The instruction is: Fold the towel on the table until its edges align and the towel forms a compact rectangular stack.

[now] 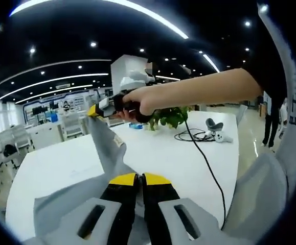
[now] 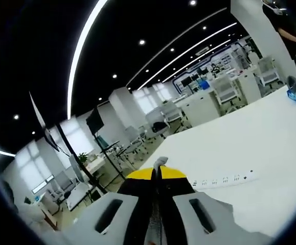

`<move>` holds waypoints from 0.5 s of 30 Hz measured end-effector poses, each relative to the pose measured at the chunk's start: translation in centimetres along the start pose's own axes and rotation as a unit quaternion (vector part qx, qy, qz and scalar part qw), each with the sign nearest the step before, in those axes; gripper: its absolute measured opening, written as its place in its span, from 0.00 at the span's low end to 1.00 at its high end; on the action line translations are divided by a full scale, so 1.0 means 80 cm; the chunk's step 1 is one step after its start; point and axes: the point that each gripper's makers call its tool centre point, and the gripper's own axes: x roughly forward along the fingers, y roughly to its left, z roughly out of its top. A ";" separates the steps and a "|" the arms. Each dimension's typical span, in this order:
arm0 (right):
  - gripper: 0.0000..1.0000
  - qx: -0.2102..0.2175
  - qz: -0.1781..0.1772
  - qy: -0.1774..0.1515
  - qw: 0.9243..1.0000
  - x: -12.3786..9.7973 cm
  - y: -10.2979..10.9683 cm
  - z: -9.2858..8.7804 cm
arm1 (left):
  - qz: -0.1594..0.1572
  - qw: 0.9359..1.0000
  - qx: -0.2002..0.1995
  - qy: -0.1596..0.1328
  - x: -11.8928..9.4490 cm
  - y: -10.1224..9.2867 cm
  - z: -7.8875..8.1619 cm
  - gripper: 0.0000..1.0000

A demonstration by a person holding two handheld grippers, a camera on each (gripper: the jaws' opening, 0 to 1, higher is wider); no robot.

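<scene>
A grey towel (image 1: 108, 149) hangs lifted above the white table (image 1: 61, 168), stretched between both grippers. In the left gripper view my left gripper (image 1: 139, 178) stands at the bottom, its yellow-tipped jaws shut on the towel's near edge. Further up, a hand holds my right gripper (image 1: 94, 111), which is shut on the towel's far corner. In the right gripper view the right gripper (image 2: 157, 173) has its jaws pressed together, and a sliver of grey towel (image 2: 160, 162) pokes out between the tips. The table (image 2: 250, 148) lies beyond it.
A green plant (image 1: 169, 116), a black cable (image 1: 201, 153) and white controllers (image 1: 217, 133) sit on the far right of the table. A white power strip (image 2: 224, 179) lies on the table. Desks and chairs (image 2: 160, 120) stand beyond. A person (image 1: 269, 127) stands at the right.
</scene>
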 end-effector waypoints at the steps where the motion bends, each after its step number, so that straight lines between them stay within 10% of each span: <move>1: 0.00 0.000 0.003 0.001 1.000 0.003 0.006 -0.002 | 0.004 1.000 -0.002 -0.002 -0.005 0.005 0.000 0.04; 15: 0.00 -0.006 0.017 0.007 1.000 0.035 0.046 -0.010 | 0.051 0.999 -0.010 -0.012 -0.052 0.064 -0.002 0.04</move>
